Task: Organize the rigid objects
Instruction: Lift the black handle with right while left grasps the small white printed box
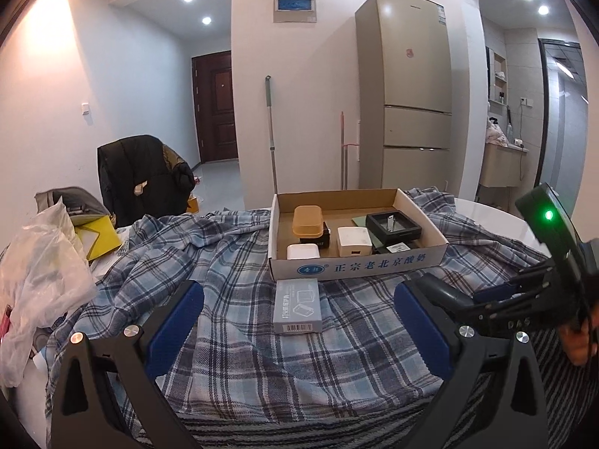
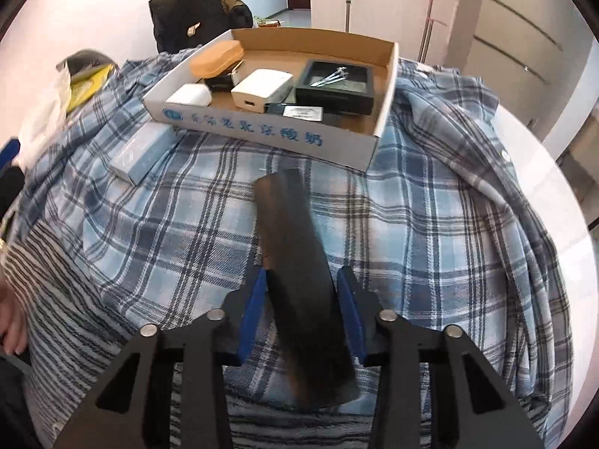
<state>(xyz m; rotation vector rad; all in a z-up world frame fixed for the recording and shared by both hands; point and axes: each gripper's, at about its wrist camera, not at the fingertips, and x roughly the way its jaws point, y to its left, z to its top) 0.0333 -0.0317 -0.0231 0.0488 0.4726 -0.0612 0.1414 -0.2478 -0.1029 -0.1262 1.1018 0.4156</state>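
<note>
The right hand-held gripper [image 2: 302, 295] clamps a long, dark, motion-blurred flat object [image 2: 295, 269], perhaps a case, above the blue plaid cloth [image 2: 430, 224]. The left hand-held gripper [image 1: 297, 321] gapes wide, empty, around the grey rectangular box [image 1: 297, 305] before the shallow cardboard tray [image 1: 355, 263].

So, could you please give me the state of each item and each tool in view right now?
Left tool: open, empty, above the plaid cloth.
Right tool: shut on the black flat case.
Black flat case: held, short of the box.
Cardboard box: open-topped, partly filled.
Grey carton: lying flat on the cloth, outside the box.
Black display case: inside the box.
White charger: inside the box.
</note>
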